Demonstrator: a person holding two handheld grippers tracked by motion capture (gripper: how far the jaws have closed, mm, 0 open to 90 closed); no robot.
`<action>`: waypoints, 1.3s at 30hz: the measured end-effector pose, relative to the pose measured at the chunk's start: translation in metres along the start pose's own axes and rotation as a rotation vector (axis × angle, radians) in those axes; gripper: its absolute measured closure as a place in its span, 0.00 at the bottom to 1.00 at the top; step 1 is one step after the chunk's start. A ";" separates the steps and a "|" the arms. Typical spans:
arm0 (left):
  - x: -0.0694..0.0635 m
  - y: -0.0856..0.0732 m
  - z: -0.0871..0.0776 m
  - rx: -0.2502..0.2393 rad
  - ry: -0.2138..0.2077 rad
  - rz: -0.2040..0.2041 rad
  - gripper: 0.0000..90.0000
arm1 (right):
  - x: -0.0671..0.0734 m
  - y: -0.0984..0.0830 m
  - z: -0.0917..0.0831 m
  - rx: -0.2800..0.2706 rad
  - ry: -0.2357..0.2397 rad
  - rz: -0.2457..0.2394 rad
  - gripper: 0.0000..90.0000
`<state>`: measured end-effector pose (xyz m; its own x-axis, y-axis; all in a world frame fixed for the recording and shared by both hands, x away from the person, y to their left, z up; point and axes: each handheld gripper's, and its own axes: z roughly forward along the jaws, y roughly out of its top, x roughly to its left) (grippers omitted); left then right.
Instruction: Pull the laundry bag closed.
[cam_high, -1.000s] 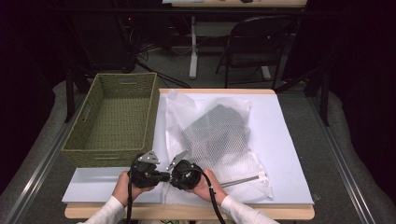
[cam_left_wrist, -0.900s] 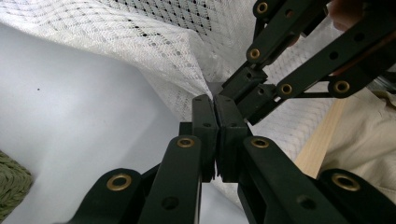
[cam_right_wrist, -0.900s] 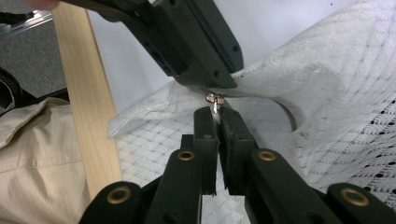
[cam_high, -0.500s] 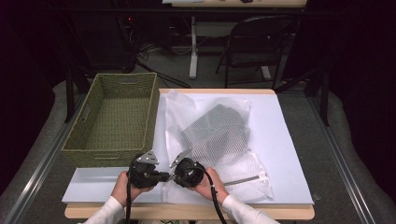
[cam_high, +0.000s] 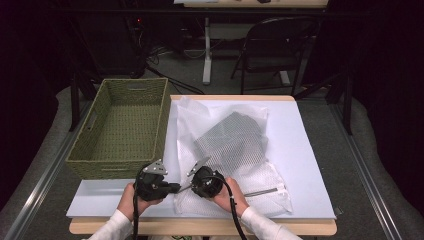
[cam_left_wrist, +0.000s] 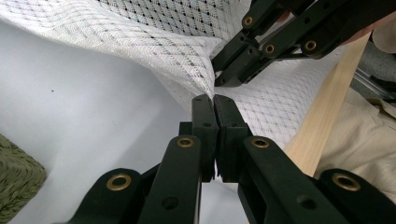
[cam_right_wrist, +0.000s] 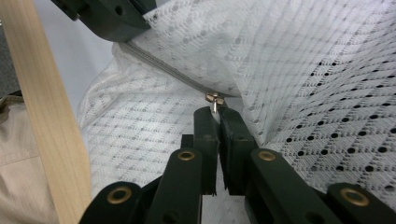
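Nothing has shifted: left claw still pinches mesh bag, right claw its zipper pull

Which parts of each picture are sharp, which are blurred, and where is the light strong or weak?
High view: bright on the white sheet, dark beyond the table. Left gripper view: mesh bag sharp, left tool sharp at its tip, its arms softer near the lens. Right gripper view: zipper pull at the right tool crisp, wooden table edge slightly blurred.
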<state>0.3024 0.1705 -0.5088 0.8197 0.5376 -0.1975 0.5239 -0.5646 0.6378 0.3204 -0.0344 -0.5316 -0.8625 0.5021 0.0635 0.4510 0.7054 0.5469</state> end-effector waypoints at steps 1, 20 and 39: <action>0.000 0.000 -0.001 -0.003 0.000 -0.002 0.99 | 0.000 0.000 0.000 -0.003 -0.002 -0.002 0.96; 0.005 -0.001 -0.004 -0.017 0.001 -0.013 0.99 | -0.009 -0.013 -0.013 0.012 -0.079 0.007 0.96; 0.007 -0.002 -0.003 0.000 -0.002 -0.015 0.98 | -0.017 -0.030 -0.031 0.028 -0.113 0.017 0.96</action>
<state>0.3068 0.1773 -0.5096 0.8122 0.5448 -0.2088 0.5362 -0.5562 0.6349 0.3141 -0.0795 -0.5236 -0.8241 0.5659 -0.0227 0.4726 0.7092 0.5231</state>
